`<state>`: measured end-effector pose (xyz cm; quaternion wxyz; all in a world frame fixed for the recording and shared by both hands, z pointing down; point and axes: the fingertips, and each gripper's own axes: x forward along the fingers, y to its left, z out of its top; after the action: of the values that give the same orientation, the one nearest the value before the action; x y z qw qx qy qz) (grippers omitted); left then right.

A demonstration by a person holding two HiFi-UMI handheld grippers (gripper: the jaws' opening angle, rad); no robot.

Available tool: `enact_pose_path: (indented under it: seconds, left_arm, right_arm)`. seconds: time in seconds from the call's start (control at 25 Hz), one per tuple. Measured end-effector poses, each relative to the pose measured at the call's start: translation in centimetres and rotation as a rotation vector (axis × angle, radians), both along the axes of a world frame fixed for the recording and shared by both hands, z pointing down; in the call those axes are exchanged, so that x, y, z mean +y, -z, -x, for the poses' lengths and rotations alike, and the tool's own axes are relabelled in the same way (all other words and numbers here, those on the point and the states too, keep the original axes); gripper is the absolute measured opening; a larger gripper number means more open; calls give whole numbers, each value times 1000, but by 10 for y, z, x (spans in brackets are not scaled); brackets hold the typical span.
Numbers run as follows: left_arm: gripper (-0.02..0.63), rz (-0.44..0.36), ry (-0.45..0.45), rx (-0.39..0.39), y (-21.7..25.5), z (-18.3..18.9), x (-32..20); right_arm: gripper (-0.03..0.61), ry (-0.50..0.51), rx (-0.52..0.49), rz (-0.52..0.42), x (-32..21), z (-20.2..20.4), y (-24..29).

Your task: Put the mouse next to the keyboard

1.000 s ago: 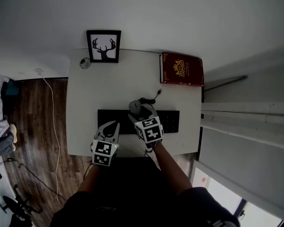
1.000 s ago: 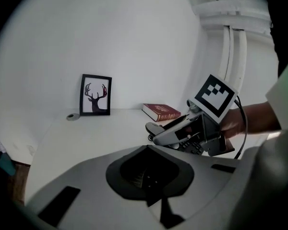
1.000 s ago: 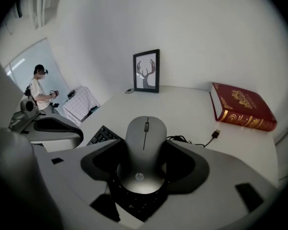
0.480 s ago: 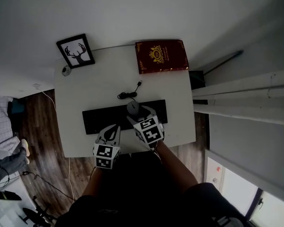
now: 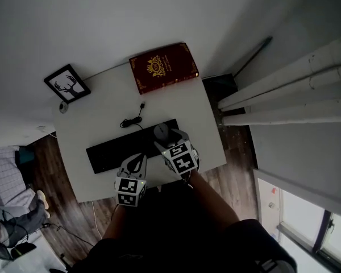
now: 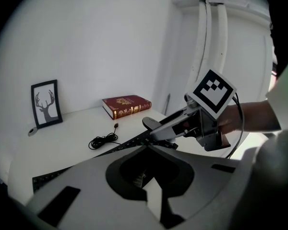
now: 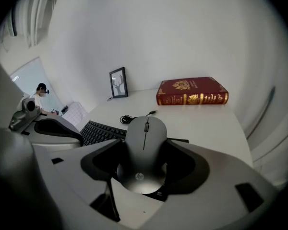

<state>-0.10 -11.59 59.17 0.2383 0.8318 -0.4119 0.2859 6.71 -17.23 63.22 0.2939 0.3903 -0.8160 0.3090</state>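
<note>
My right gripper [image 5: 166, 137] is shut on the grey mouse [image 5: 161, 131] and holds it above the right end of the black keyboard [image 5: 116, 150]. In the right gripper view the mouse [image 7: 144, 152] sits gripped between the jaws, with the keyboard [image 7: 102, 130] down to the left. My left gripper [image 5: 136, 160] is shut on nothing and hovers over the keyboard's near edge. The left gripper view shows its closed jaws [image 6: 149, 152] low in the frame, and beyond them the right gripper [image 6: 182, 123] carrying the mouse [image 6: 151, 122].
On the white table [image 5: 200, 145], a red book [image 5: 163, 67] lies at the far right. A framed deer picture [image 5: 67, 83] stands at the far left. A coiled black cable [image 5: 132, 121] lies behind the keyboard. Bare tabletop shows right of the keyboard, up to the table edge.
The head view has swung, so the table now sits tilted. Against the keyboard, my right gripper with the mouse has moved from its middle to its right end. The left gripper holds its place.
</note>
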Motion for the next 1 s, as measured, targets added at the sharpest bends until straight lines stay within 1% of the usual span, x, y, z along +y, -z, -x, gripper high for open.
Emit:
enact_pose_path:
  seconds: [0.2,0.32,0.8,1.0]
  left_arm:
    - [0,-4,-53,-6,0,-30,-1]
    - [0,0,-74,-13,-1,-40,1]
    - [0,13,-129,-22,-7,-72,3]
    - [0,18,-126,-33,-8,-70,3]
  right_arm:
    - [304,-60,3,8,-1,-40,-5]
    - [304,-100,5,5,-1,-62,-9]
    - [304,-209,24,36,3,-123,-23]
    - [304,-250,26,48,-2,-140,-30]
